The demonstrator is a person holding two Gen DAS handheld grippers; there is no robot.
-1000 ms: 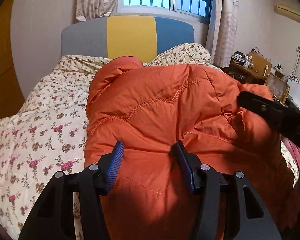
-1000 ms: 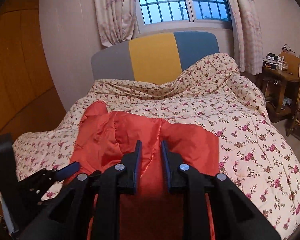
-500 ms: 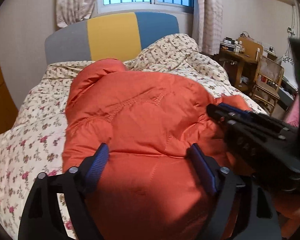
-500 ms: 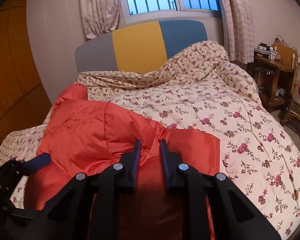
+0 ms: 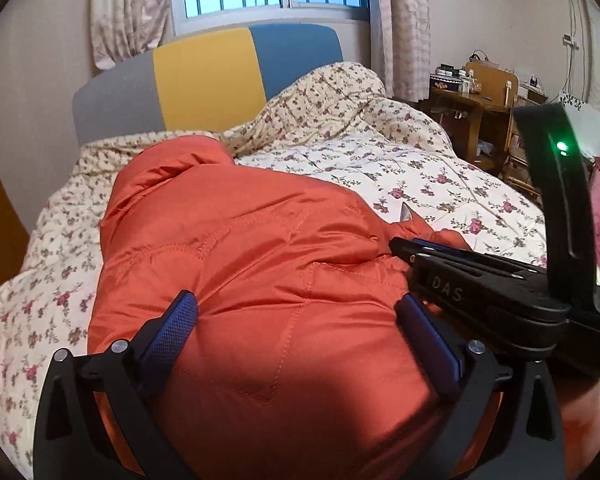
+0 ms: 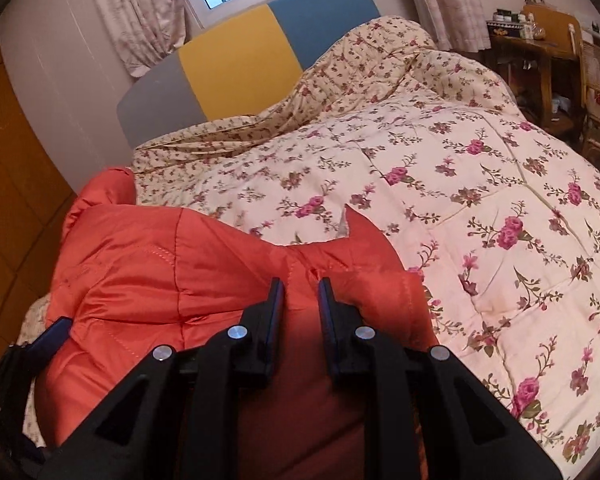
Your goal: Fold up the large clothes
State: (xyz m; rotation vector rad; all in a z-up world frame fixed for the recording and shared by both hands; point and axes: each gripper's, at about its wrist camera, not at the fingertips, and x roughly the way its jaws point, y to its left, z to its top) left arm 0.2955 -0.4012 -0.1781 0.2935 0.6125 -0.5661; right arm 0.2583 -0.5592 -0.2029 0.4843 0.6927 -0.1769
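Left wrist view: my left hand-held gripper (image 5: 296,340) stands spread wide over the orange padded jacket (image 5: 260,264), its jaws having just been opening, puffy cloth bulging between the blue pads (image 5: 168,332) but not pinched. Right wrist view: my right hand-held gripper (image 6: 300,308) is pressed nearly together, pinching a fold of the jacket (image 6: 148,276) near its seam. Item: one large quilted jacket, lying bunched on the floral quilt (image 6: 460,208) at the bed's near left side. Handling, as I judge: light, soft, springy, smooth-skinned and likely slippery; best taken at hems or stitched seams. Room: open quilt to the right; headboard (image 5: 208,76) beyond, chair and desk (image 5: 480,100) well apart.
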